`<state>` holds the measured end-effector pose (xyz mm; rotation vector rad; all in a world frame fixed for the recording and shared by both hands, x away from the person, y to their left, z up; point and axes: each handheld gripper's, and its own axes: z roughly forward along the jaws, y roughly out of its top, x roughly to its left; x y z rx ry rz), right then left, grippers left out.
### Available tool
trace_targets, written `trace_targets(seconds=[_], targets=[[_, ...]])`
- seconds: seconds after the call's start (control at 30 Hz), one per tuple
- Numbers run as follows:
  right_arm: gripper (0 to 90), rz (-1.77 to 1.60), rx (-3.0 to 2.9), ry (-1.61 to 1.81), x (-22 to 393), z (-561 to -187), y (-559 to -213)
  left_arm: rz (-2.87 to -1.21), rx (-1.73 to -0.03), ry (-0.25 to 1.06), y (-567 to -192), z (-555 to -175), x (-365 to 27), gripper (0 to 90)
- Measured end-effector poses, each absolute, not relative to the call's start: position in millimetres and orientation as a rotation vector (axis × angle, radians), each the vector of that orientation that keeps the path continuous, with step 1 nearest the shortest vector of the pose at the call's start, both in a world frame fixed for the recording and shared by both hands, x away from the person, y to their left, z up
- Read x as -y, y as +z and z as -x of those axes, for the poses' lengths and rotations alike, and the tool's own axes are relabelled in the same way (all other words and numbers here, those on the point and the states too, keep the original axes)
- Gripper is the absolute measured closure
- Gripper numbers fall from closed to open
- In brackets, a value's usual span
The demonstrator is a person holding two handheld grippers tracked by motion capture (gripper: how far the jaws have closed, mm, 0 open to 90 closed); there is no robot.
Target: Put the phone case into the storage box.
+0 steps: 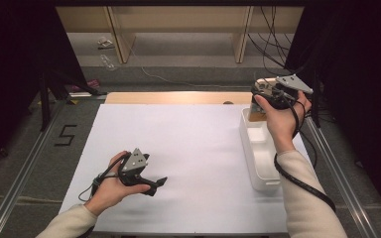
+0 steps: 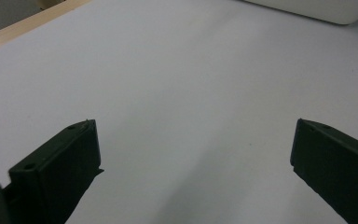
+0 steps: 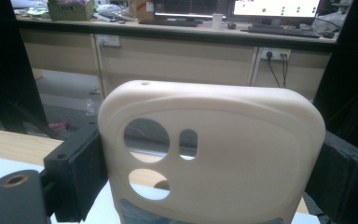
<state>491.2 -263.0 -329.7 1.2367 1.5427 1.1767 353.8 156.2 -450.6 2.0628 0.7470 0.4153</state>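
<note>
A: Starting at the left, what is the left gripper (image 1: 151, 184) doing?

B: It rests low over the white sheet (image 1: 178, 148) at the near left, jaws spread wide with nothing between them. Its own camera looks along them at bare sheet.

A: And over on the right?

B: The right gripper (image 1: 258, 110) is raised at the far right, above the far end of the white tray (image 1: 258, 163). Its jaws clamp a cream phone case (image 3: 209, 158) by its two side edges, held upright, camera cut-outs at the upper left in the right gripper view.

A: How would you do this step well?

B: I judge the case is being carried over the tray. A soft case can bow under the squeeze, so keep the grip steady and the wrist level. If it is to go into the tray, lower it between the walls before letting go.

A: The surface and room?

B: The sheet covers a pale wooden table (image 1: 178, 97). The floor at the left bears a marked "5" (image 1: 65, 135). At the far side stands a wooden desk (image 3: 177, 51) with monitors (image 3: 275, 8), and cables (image 1: 273, 39) hang at the far right.
</note>
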Motion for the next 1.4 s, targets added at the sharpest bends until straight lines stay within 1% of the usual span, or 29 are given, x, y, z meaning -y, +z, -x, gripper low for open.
trace_targets(seconds=[1.4], targets=[[12.2,-1.282,-1.564,1.137,261.8,-513.6,-337.8,-2.064,-0.746,0.414,-450.7,-354.0,-155.9,1.1]])
